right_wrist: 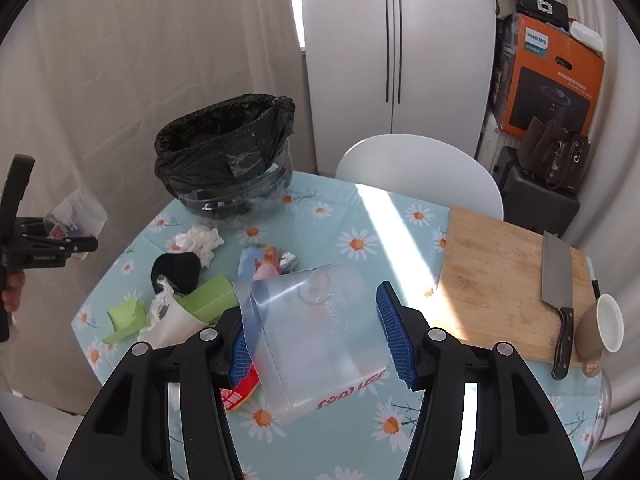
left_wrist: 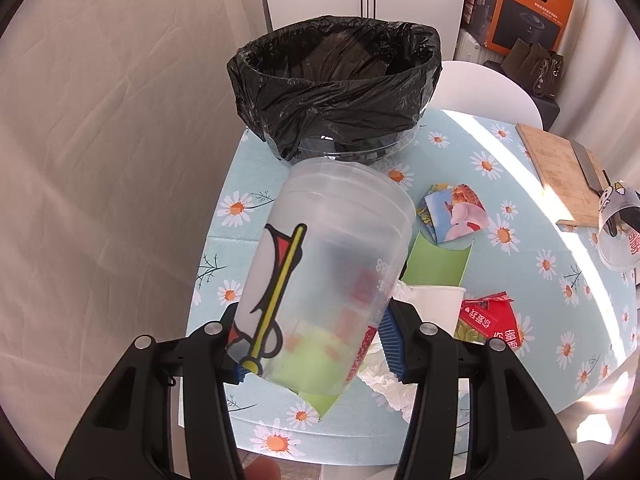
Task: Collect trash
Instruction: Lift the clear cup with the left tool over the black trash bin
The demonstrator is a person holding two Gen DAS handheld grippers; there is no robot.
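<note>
My left gripper is shut on a frosted plastic cup with a cartoon print, held tilted above the table in front of the bin lined with a black bag. In the right wrist view the left gripper shows at the far left with the cup. My right gripper is open around a second clear plastic cup lying on its side on the table; the left pad touches it, the right pad stands apart. The bin stands at the table's back left.
Trash lies on the daisy tablecloth: crumpled tissue, a black piece, green card, a paper cup, a picture wrapper, a red wrapper. A cutting board carries a cleaver. A mug sits by it. A white chair stands behind.
</note>
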